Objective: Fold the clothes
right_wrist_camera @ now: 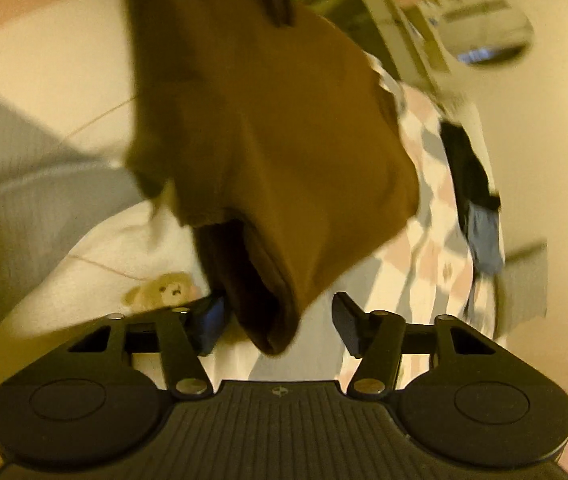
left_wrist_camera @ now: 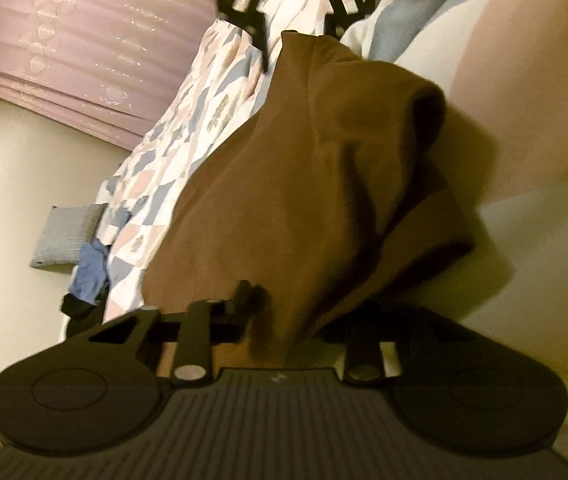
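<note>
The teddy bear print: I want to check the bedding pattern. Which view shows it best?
The right wrist view: the teddy bear print sits on the cream fabric, just beyond the right gripper. The left wrist view doesn't show it.

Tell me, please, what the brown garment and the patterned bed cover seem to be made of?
Brown garment: probably a soft knit, cotton or fleece; matte, it drapes in thick rounded folds, with a stitched hem. Patterned bed cover: likely thin woven cotton, matte, with a printed pattern in pink, blue and white patches, lying in shallow wrinkles. Blur hides the weave, so both are guesses.

Black ribbed left gripper [left_wrist_camera: 267,312], silver screws
</note>
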`<state>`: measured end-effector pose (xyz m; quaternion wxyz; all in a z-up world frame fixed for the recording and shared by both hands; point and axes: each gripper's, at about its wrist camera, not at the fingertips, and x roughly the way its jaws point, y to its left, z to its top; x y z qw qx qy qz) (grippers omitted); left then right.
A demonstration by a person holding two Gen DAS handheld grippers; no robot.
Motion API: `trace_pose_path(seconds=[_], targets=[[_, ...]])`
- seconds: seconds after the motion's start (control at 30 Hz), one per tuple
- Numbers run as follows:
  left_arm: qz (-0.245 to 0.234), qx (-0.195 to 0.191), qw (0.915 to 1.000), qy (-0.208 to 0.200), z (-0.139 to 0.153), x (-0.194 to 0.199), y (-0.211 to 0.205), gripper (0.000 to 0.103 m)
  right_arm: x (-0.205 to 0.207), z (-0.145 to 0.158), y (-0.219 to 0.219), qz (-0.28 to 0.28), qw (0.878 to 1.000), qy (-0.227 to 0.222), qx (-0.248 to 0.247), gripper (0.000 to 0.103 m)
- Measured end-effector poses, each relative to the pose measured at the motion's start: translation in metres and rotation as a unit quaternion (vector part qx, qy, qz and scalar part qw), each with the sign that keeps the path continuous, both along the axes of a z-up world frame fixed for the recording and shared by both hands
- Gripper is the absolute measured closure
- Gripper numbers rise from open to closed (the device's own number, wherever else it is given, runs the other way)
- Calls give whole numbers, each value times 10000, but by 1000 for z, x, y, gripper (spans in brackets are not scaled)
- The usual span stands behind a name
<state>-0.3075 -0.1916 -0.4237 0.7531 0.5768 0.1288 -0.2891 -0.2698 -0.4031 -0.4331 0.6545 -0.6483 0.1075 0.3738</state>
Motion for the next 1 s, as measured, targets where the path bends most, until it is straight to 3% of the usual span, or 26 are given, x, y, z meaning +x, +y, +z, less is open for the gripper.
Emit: trace_pose_path(seconds=[0.03,0.07,0.17,0.23,0.3,0.33,0.37,0.4,0.47,0.53,0.57,0.6,0.63,0.67,0.73,0.8,0.87,0.9,0.97,1.0], targets=[[-9,-125,9998,127,4,4,1,91,1,-3,1,128,9999,27,-104,68],[2,-291,9992,264,10,4,3,92,2,-3,3,199,9996,109,-181,83],[235,-1130,9883,996,44,21,19,94,18,23,9,-27,9979,648,-55,92],[448,-1798,9696,1600,72,41,37,94,39,55,14,-258,9929,1153,135,93],[752,-2454,9426,2137,96,68,56,95,70,91,23,-523,9835,1701,313,93],[960,-2813,9240,2406,107,84,68,95,87,109,27,-658,9773,1971,421,93],[1260,-3264,8970,2699,116,105,84,95,108,126,33,-800,9700,2225,569,93],[1547,-3667,8685,2955,122,125,100,95,130,142,41,-929,9634,2409,722,93],[2164,-4370,8028,3431,122,166,133,95,175,161,61,-1142,9550,2536,1029,93],[2641,-4731,7496,3801,110,203,157,94,219,167,83,-1463,9402,2731,1416,90],[2860,-4846,7244,3981,100,219,167,94,244,164,93,-1729,9252,2935,1671,75],[3050,-4963,6981,4163,91,232,175,93,268,159,103,-2031,9077,3139,1904,67],[3198,-5093,6686,4375,81,242,184,93,289,152,110,-2422,8863,3340,2106,45],[3310,-5212,6451,4501,74,248,193,93,308,142,112,-2797,8600,3576,2328,41],[3307,-5471,6067,4726,67,257,207,93,340,124,104,-3332,7947,4246,2776,42],[3246,-5628,5834,4873,64,267,215,91,354,109,87,-3726,7328,4752,3136,42],[3204,-5756,5587,5039,58,277,222,87,360,99,71,-4024,6843,5035,3410,42],[3216,-5800,5515,5060,55,284,225,87,361,95,64,-4118,6625,5156,3544,42],[3231,-5840,5445,5080,48,295,227,87,365,91,57,-4216,6342,5290,3744,42],[3229,-5854,5437,5073,46,299,227,87,370,89,58,-4258,6297,5299,3760,42]])
